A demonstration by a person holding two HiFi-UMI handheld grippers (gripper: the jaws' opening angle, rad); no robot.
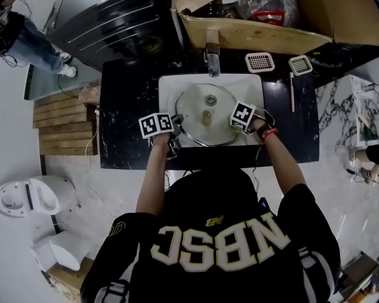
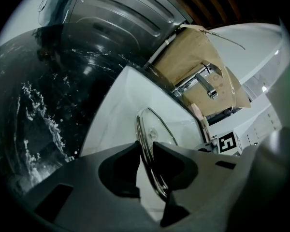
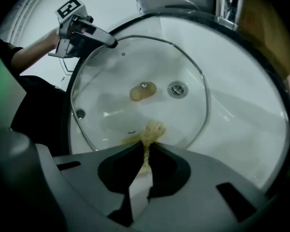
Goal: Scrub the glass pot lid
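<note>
The glass pot lid (image 1: 205,115) is over the white sink (image 1: 170,84). The left hand-held gripper (image 2: 146,161) is squeezed tight on the lid's metal edge and holds it up. The right hand-held gripper (image 3: 146,153) pinches a yellow scrubber (image 3: 151,129) that touches the glass. The knob (image 3: 142,91) lies straight ahead of the scrubber.

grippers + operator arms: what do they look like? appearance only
Left gripper and right gripper: grey moulded bodies, black jaw pads, each with a white marker cube printed in black squares. Person wears a black short-sleeved jersey with cream lettering, red wristband on the right wrist.
</note>
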